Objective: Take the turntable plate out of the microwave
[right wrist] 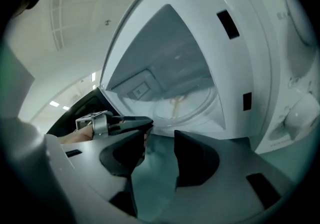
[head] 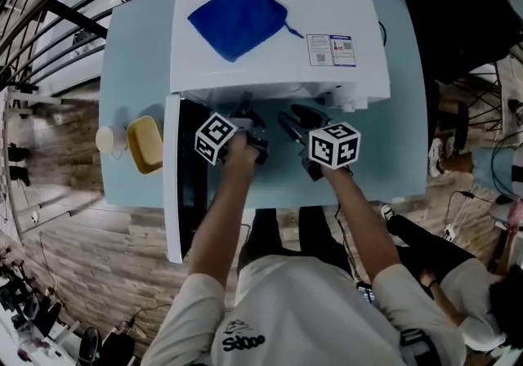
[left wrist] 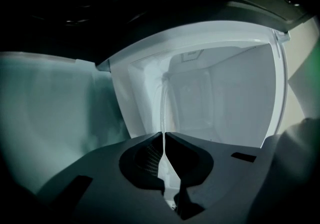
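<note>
The white microwave (head: 278, 29) stands on the table with its door (head: 173, 185) swung open to the left. The clear glass turntable plate (right wrist: 187, 105) lies inside the cavity. In the left gripper view I see its rim (left wrist: 163, 108) edge-on as a thin pale line. My left gripper (left wrist: 163, 135) is shut on that rim at the cavity's mouth (head: 245, 109); its fingers (right wrist: 125, 123) also show in the right gripper view. My right gripper (right wrist: 162, 140) stands open just in front of the opening (head: 292, 118), and its pads press on nothing.
A blue cloth (head: 239, 17) lies on top of the microwave. A yellow dish (head: 145, 144) and a white cup (head: 106, 141) sit on the pale table (head: 131, 46), left of the open door. A seated person's legs (head: 458, 274) are at the right.
</note>
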### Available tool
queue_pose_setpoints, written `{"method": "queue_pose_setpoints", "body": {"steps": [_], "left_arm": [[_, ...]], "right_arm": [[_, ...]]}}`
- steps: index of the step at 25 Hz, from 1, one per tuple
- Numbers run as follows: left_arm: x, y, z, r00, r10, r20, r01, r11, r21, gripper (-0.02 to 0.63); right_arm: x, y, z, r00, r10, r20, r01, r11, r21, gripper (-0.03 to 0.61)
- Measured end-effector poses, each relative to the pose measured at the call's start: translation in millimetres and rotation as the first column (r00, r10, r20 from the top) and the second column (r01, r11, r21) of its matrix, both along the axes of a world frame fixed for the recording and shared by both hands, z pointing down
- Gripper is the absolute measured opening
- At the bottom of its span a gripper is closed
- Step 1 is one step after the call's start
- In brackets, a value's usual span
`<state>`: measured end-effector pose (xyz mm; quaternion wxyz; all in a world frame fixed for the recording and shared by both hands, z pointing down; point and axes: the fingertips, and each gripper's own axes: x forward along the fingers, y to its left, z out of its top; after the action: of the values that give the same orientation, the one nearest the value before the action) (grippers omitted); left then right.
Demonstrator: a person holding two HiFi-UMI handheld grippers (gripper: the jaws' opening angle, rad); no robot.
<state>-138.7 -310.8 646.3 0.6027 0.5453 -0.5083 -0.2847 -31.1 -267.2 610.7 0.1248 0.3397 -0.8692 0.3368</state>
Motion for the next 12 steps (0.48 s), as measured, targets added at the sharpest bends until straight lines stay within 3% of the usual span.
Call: {"method": "queue_pose_setpoints", "body": {"steps": [6,12], "left_arm": [[3,11,0,1.0,-0.004,-0.03,0.004,1.0,0.002,0.029],[6,11,-8,0.999,-0.002,-0.044,0.003,1.0,0.019,0.029]], "right_arm": [[-9,-18,14,0.988,0.091,0.122,-0.075,0.989,-0.129,0.184],[-12,-29,29,0.95,0.201,0.239,-0.133,0.953,-0.274,0.186]]}}
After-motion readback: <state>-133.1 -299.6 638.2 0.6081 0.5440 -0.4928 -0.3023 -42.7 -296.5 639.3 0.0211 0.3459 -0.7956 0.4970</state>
